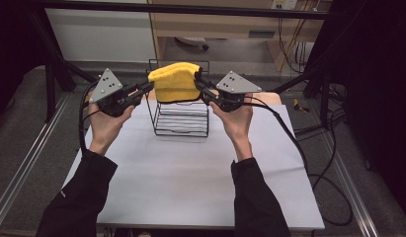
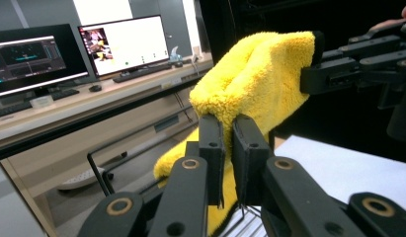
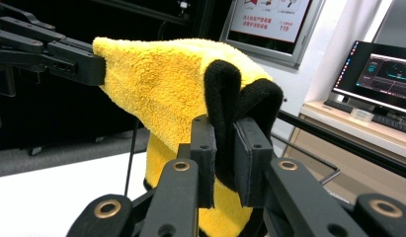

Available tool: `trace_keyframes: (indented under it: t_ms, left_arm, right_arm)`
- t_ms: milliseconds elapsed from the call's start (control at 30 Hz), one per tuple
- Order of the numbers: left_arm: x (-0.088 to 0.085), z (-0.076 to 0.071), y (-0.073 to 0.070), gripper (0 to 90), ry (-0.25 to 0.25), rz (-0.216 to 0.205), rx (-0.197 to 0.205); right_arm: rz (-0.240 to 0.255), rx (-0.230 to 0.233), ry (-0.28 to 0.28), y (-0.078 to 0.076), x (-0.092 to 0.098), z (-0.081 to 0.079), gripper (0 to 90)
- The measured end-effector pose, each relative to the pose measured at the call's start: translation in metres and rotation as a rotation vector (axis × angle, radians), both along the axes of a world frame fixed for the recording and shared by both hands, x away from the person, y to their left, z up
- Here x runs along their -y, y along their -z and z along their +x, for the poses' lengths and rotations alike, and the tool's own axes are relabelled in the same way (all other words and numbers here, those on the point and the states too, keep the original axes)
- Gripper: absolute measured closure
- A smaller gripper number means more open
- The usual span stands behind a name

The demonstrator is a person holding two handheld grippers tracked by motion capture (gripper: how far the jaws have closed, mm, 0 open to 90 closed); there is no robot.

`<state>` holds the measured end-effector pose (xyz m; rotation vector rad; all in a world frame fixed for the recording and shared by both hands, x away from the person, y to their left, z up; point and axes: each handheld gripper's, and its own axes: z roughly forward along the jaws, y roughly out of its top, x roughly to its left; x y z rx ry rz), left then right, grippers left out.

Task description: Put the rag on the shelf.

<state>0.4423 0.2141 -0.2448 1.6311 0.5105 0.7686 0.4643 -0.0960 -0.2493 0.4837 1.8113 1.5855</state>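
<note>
Both my grippers pinching a yellow towel over the wire rack

From the high view, I've got the yellow towel (image 1: pixel 175 81) held up between my left gripper (image 1: pixel 147 88) and right gripper (image 1: pixel 199 85), one on each end, right above the black wire rack (image 1: pixel 182 118) sitting on the grey table (image 1: pixel 190 177), and the towel's bottom edge hangs down to about the rack's top. Left gripper view: my jaws are clamped on a fold of the fluffy yellow cloth (image 2: pixel 255 84), with the other gripper (image 2: pixel 309 79) biting the far corner and monitors (image 2: pixel 124 44) on a desk behind. Right gripper view: my jaws are squeezed onto the towel's black trimmed edge (image 3: pixel 240 106), yellow cloth draping below, other gripper (image 3: pixel 99 66) holding the far end.
</note>
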Motion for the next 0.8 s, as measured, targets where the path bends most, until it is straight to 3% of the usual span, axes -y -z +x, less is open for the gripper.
trace_keyframes:
  t_ms: [400,500,667,800]
  left_arm:
    - [0.001,-0.004,0.017,83.1,0.009,0.078,-0.024]
    - [0.002,-0.004,0.020,83.0,0.006,0.080,-0.030]
    - [0.004,-0.003,0.023,82.8,0.001,0.095,-0.046]
    - [0.006,-0.002,0.024,82.5,-0.008,0.103,-0.066]
  right_arm:
    - [-0.067,-0.075,0.002,0.003,0.001,-0.012,69.2]
    - [-0.086,-0.087,0.004,0.003,0.002,-0.015,65.6]
    - [-0.055,-0.149,-0.014,0.005,0.009,-0.016,58.7]
    - [-0.070,-0.159,-0.027,0.006,0.010,-0.018,57.2]
